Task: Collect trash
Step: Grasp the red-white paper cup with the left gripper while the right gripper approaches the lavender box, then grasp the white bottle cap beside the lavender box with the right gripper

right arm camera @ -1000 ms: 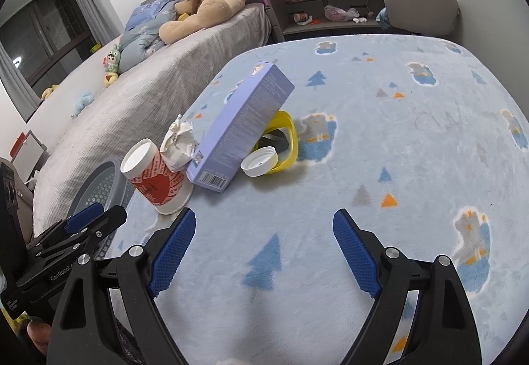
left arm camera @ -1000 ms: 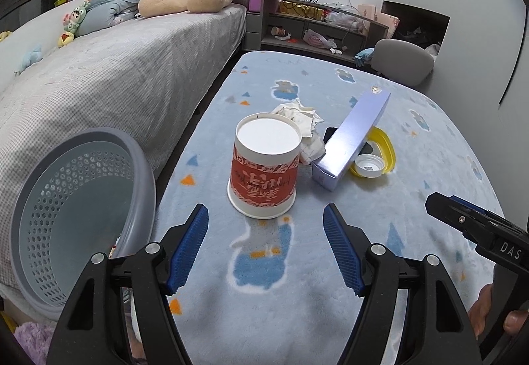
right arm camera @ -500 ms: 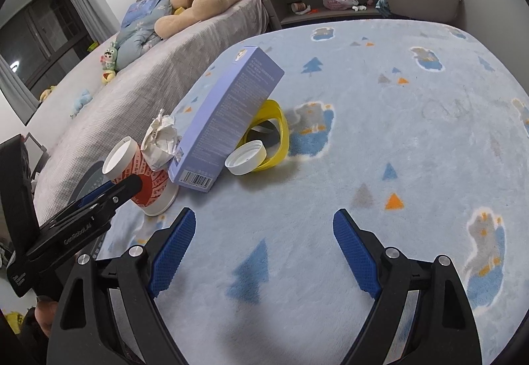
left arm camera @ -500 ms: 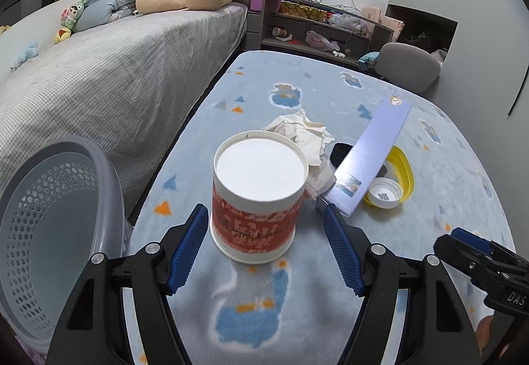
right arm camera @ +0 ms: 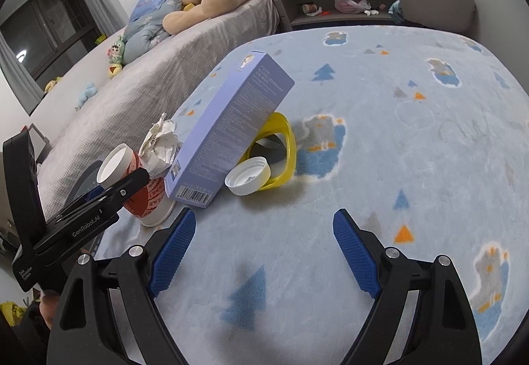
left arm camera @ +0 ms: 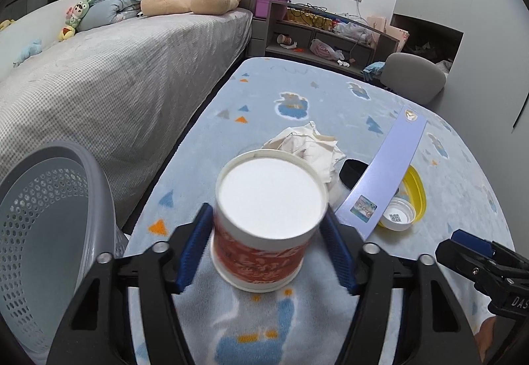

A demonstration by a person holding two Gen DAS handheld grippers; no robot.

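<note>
A red-and-white paper cup (left arm camera: 269,219) stands on the blue rug, between the blue pads of my left gripper (left arm camera: 267,242). The jaws are closing and both pads touch the cup's sides. Behind the cup lie a crumpled white paper (left arm camera: 307,147), a purple box (left arm camera: 383,173) leaning on a yellow ring (left arm camera: 418,193), and a white cap (left arm camera: 396,216). My right gripper (right arm camera: 261,252) hovers open over bare rug, short of the purple box (right arm camera: 231,133) and the white cap (right arm camera: 248,178). In that view the left gripper's finger crosses the front of the paper cup (right arm camera: 150,200).
A grey perforated basket (left arm camera: 49,226) lies tipped at the left, beside the grey bed (left arm camera: 99,84). A small black item (left arm camera: 353,170) sits behind the box. A shelf unit (left arm camera: 317,34) and a grey chair (left arm camera: 413,77) stand at the far end of the rug (right arm camera: 413,150).
My left gripper has advanced until the cup sits between its pads, and the pads have drawn in onto its sides. My right gripper has edged slightly closer to the box and cap, still open.
</note>
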